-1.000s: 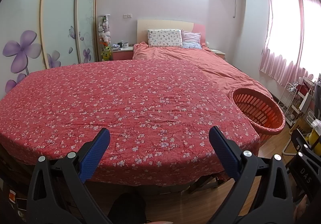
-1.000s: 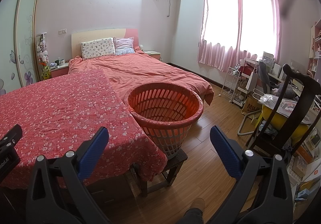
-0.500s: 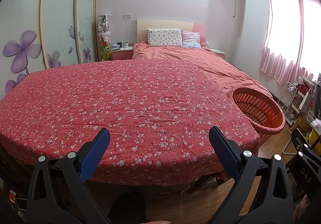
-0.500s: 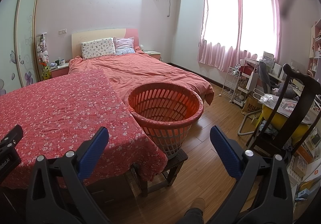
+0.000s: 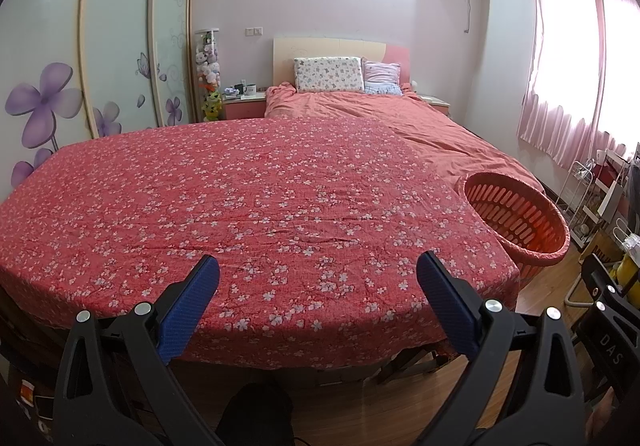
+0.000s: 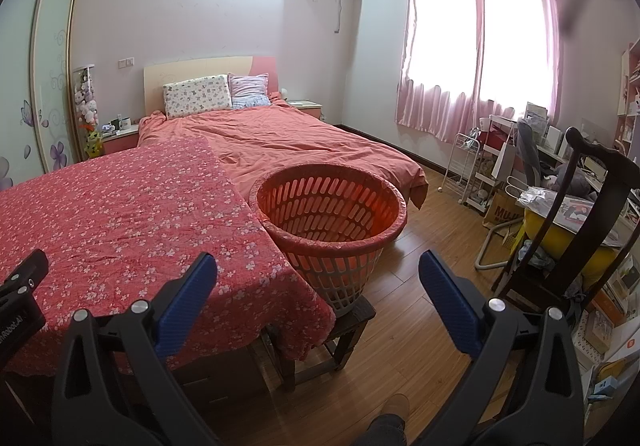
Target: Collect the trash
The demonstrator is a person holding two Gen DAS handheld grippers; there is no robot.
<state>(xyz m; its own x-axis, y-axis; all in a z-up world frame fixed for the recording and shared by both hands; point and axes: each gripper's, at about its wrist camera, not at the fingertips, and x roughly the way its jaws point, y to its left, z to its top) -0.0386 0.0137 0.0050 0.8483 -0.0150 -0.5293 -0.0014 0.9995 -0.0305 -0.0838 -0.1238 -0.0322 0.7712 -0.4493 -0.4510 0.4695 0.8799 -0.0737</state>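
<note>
Both the left tongs and the right tongs hang wide and empty. The basket sits on a stool beside the worktop. No trash shows; finding some comes next.

Basket on stool, right of table; bed behind.

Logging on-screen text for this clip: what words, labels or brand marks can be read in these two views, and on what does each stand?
"DAS" on the black body of the right gripper, seen at the right edge of the left wrist view.
"nRobot.AI", cut off at the frame edge, on the black body of the left gripper, in the right wrist view.
"MU", with the rest hidden, on the brown paper bag by the desk.
Packaging print at lower right: too small to read.
</note>
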